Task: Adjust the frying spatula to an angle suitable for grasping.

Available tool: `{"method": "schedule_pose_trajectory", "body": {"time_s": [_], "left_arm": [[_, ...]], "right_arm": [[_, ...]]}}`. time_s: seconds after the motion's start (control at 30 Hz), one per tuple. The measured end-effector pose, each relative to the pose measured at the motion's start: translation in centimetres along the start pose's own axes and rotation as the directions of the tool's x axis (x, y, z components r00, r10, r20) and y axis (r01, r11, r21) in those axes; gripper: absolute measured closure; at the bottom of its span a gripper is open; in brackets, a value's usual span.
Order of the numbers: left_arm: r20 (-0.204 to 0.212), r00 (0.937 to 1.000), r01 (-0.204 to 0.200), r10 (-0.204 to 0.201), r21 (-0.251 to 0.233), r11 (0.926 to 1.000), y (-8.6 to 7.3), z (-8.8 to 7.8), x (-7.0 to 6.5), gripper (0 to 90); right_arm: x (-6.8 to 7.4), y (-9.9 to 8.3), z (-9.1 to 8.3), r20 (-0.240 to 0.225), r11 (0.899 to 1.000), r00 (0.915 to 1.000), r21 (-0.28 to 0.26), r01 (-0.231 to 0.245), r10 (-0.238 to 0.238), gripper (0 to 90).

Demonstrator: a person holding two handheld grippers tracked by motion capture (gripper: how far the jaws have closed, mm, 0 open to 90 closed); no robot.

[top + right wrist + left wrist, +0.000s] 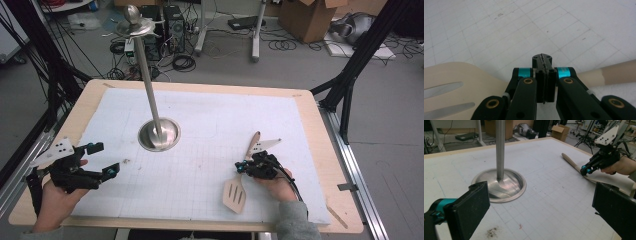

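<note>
A pale beige slotted spatula point(236, 192) lies on the white, faintly gridded mat point(210, 165); the stand point(159, 134) looks silver-grey.

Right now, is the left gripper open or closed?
Open. In the high view the left gripper has its two jaws spread apart with bare mat between them, and its own view shows them far apart, holding nothing.

- You hold two grippers, one per hand: the left gripper point(104, 159) and the right gripper point(241, 166)
- One slotted wooden spatula point(235, 193) lies on the mat
- One metal stand point(159, 134), a single pole on a round base
- One white gridded mat point(210, 125) covers one wooden table point(327, 150)
</note>
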State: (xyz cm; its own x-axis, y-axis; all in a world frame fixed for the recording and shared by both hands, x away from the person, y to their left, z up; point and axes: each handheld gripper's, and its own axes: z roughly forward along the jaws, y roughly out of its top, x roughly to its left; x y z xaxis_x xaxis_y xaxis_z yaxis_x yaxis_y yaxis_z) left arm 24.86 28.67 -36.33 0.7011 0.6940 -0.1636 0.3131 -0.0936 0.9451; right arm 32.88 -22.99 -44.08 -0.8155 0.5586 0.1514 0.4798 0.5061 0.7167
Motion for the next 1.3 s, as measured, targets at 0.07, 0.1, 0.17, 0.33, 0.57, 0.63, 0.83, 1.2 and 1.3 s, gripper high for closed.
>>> {"method": "schedule_pose_trajectory", "body": {"time_s": [0.07,0.1,0.17,0.33,0.57,0.63,0.83,1.2,1.3], "left_arm": [[0.004,1.0,0.0,0.0,-0.002,1.0,0.1,0.1,0.0,1.8],[0.004,1.0,-0.001,0.001,-0.001,1.0,0.1,0.2,0.0,1.8],[0.007,1.0,-0.001,0.001,0.001,1.0,0.1,0.3,0.0,1.8],[0.013,0.9999,-0.003,0.003,0.003,1.0,0.2,0.7,0.0,1.8],[0.022,0.9998,-0.005,0.004,0.006,1.0,0.2,1.0,0.0,1.8],[0.023,0.9997,-0.003,0.002,0.003,1.0,0.2,1.0,0.0,1.8],[0.026,0.9997,-0.004,0.004,0.003,1.0,0.3,1.1,0.0,1.8],[0.031,0.9995,-0.007,0.006,0.004,1.0,0.4,1.4,0.0,1.8],[0.031,0.9995,-0.006,0.006,0.006,1.0,0.4,1.4,0.0,1.8]], "right_arm": [[0.0,-0.1,-0.1,-0.001,1.0,1.0,0.001,-0.003,0.003,90.0],[0.0,-0.3,-0.3,0.0,1.0,1.0,-0.005,-0.005,0.005,90.0],[0.0,-0.5,-0.4,-0.003,1.0,0.9999,-0.006,-0.01,0.01,90.0],[-0.1,-0.9,-0.8,-0.002,1.0,0.9999,-0.012,-0.017,0.017,90.0],[-0.2,-1.6,-1.4,-0.008,0.999,0.9993,-0.025,-0.036,0.035,90.0],[-0.3,-1.8,-1.6,-0.012,0.999,0.9993,-0.03,-0.037,0.037,90.0],[-0.3,-2.5,-2.2,-0.011,0.998,0.9987,-0.042,-0.051,0.051,90.0],[-0.4,-3.4,-3.0,-0.016,0.997,0.9978,-0.049,-0.064,0.064,90.0],[-0.3,-3.3,-2.9,-0.005,0.997,0.9987,-0.052,-0.05,0.05,90.0]]}}
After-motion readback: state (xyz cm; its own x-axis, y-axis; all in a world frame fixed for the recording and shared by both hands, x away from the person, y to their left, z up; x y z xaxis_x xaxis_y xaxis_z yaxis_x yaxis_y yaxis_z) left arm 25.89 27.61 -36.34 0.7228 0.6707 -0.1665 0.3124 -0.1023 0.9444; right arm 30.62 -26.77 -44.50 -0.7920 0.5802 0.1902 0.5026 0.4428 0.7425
